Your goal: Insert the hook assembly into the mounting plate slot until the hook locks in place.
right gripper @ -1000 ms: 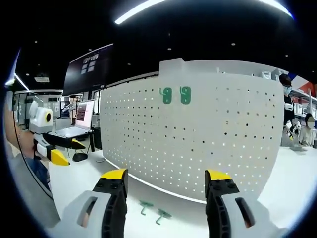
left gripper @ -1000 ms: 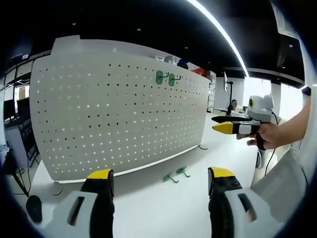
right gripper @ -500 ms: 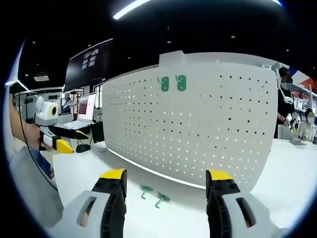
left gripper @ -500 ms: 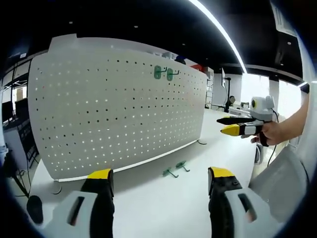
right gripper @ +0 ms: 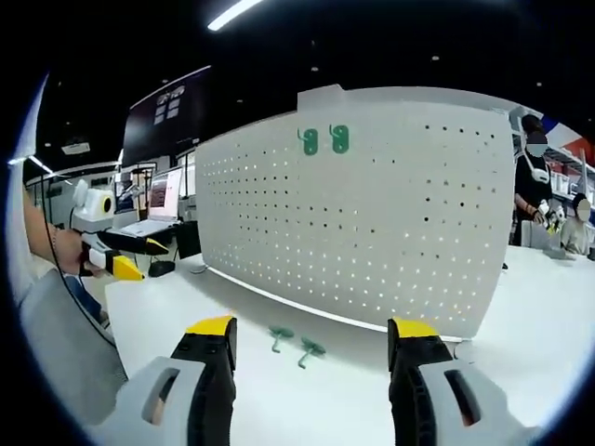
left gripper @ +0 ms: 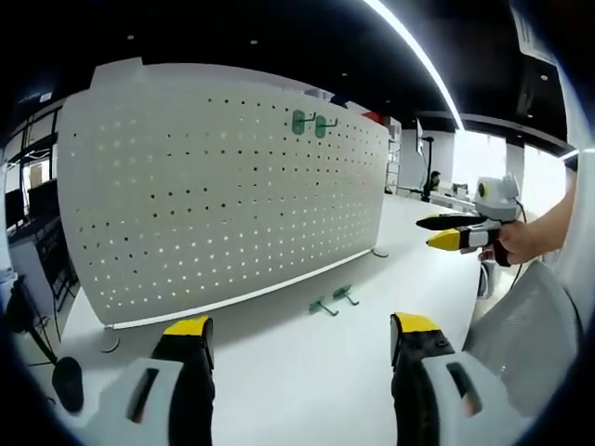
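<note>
A white pegboard mounting plate (left gripper: pixel 223 186) (right gripper: pixel 372 223) stands upright on the white table. Two green hooks (left gripper: pixel 310 123) (right gripper: pixel 324 140) hang near its top edge. Two more green hooks (left gripper: pixel 333 301) (right gripper: pixel 296 342) lie loose on the table in front of the plate's foot. My left gripper (left gripper: pixel 302 339) is open and empty, well short of the loose hooks. My right gripper (right gripper: pixel 311 339) is open and empty too, with the loose hooks seen between its jaws but farther off. Each gripper appears at the side of the other's view, held in a hand: the right gripper (left gripper: pixel 451 232), the left gripper (right gripper: pixel 125 257).
The white table (left gripper: pixel 297 381) spreads in front of the plate. A laptop (right gripper: pixel 153 209) and a dark mouse (right gripper: pixel 161 268) sit past the plate's left end. A dark round object (left gripper: pixel 67 383) lies at the left. A person (right gripper: pixel 535 190) stands at the far right.
Both views have shifted, so the plate and loose hooks sit a little differently in frame. The loose hooks now appear slightly larger and higher. Both grippers stay open and empty.
</note>
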